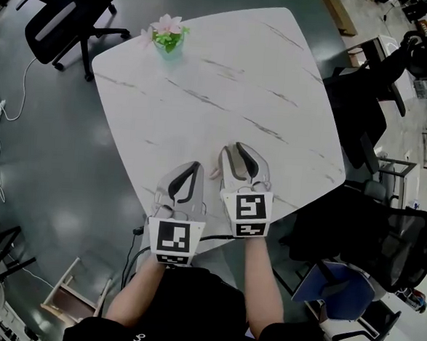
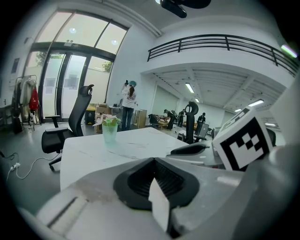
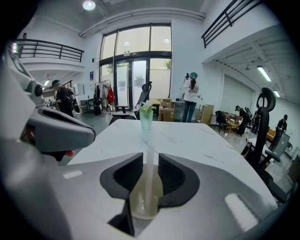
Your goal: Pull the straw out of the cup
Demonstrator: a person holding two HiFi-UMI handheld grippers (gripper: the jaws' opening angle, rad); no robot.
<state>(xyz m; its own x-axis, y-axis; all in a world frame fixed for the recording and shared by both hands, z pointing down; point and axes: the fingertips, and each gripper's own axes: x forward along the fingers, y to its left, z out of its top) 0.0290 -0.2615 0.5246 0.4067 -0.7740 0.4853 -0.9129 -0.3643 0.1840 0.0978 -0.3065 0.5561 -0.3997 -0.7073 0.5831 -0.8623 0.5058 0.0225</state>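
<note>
A pale green cup [image 1: 168, 40] with pink flowers stands at the table's far left corner, also seen as the cup [image 2: 110, 131] and the cup [image 3: 146, 118]. My right gripper [image 1: 240, 152] rests near the front edge. In the right gripper view a translucent straw [image 3: 150, 178] lies lengthwise between the jaws of the right gripper [image 3: 150, 155], with a thin gap on each side, so the pads do not press on it. My left gripper [image 1: 192, 169] lies beside it on the left. The tips of the left gripper [image 2: 154, 160] meet, and a pale sliver shows at the seam.
The white marble table [image 1: 227, 80] stretches away from both grippers. A black office chair [image 1: 64, 17] stands beyond its far left corner, and more dark chairs [image 1: 364, 96] crowd the right side. People stand far off in the hall.
</note>
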